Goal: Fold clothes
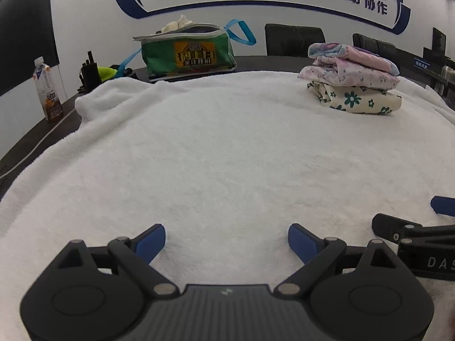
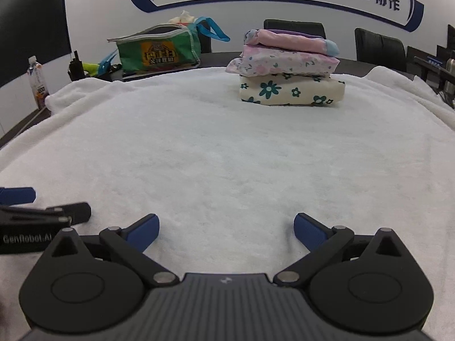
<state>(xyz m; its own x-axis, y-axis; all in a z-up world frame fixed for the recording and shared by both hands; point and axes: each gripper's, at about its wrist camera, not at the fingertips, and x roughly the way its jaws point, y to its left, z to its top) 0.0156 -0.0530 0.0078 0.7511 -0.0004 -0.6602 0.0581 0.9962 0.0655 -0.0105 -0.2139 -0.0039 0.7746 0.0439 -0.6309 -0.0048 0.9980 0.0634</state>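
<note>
- Bottle (image 1: 47, 91): one, standing far out to the left of both pairs of jaws, on the dark surface (image 1: 34, 136) beside the towel's edge.
- Bag (image 1: 186, 49): one, green, unzipped, ahead and left of the jaws past the far edge of the towel; something pale pokes out of its top (more clothes waiting, I would guess, though I cannot tell).
- Towel (image 1: 221, 147): one, white, spread over the surface; the stretch right in front of both pairs of jaws is bare, with no garment laid out on it.
- Left gripper (image 1: 226, 240): jaws spread wide with nothing between them, only towel showing in the gap.
- Right gripper (image 2: 226, 231): jaws also wide apart and holding nothing; it sits just beside the left gripper.
- Stack (image 2: 290, 71): one pile of folded clothes, ahead and right of the left jaws, ahead and slightly right of the right jaws, well apart from both. I count three main bundles (cream with green flowers at the bottom, a pale floral one, pink on top), with a thin purple layer that may be a fourth.
- Progress: those pieces look finished; judging by the free jaws and bare towel, the next garment is not yet fetched.
- Chairs (image 2: 294, 29): two dark backs behind the stack.
</note>
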